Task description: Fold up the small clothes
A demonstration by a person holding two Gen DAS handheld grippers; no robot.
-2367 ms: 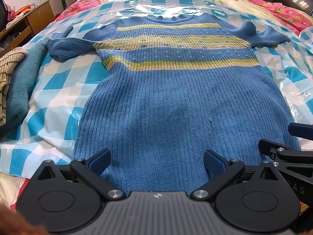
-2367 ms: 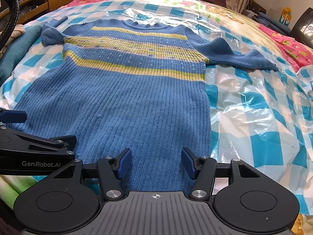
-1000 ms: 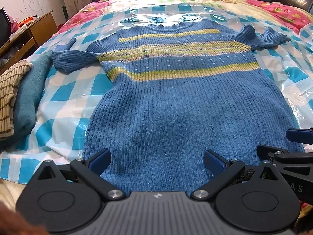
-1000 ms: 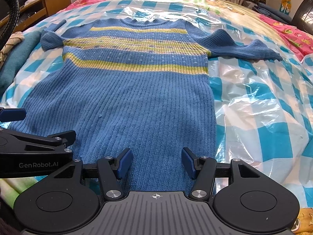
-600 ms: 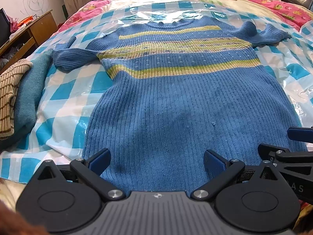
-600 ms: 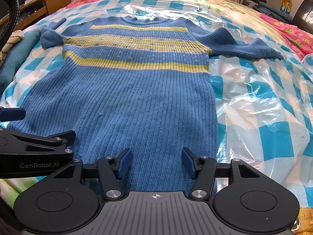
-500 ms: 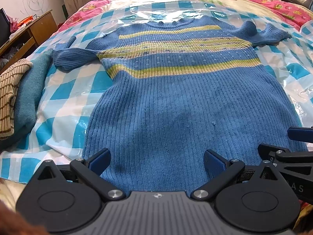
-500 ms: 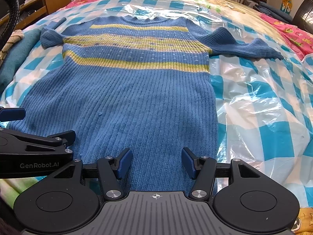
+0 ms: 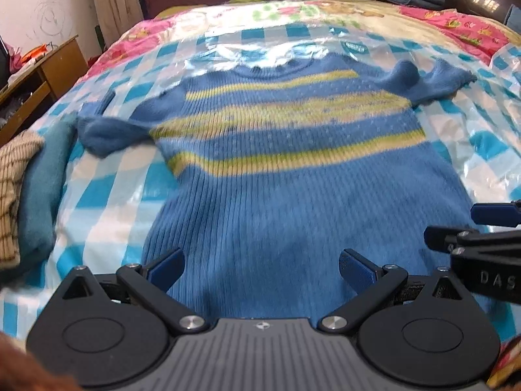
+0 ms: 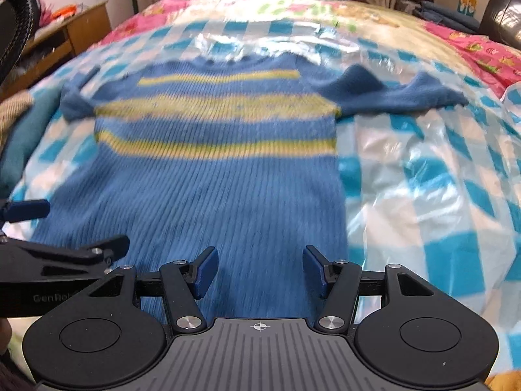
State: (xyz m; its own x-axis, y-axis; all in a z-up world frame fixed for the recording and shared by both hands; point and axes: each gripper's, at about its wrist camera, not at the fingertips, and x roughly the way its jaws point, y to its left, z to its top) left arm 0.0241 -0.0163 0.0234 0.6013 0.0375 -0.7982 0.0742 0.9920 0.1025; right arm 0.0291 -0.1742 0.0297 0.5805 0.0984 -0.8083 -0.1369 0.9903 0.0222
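Where the bed (image 9: 462, 26) is covered by a blue-checked plastic sheet (image 9: 107, 195), one blue sweater (image 9: 293, 179) lies flat, face up — neck at the far end, hem nearest both cameras. It has three yellow stripes across the chest and two short sleeves spread out to the sides. Two grippers hover at the hem, side by side: the left gripper (image 9: 259, 268) over the left half, the right gripper (image 10: 257, 270) over the right half. Both have their jaws spread apart with nothing between them, the left pair wider. At the bed's left edge lies one teal cloth (image 9: 42, 182) with one striped beige cloth (image 9: 13, 176) touching it — and a wooden desk (image 9: 42, 78) stands beyond.
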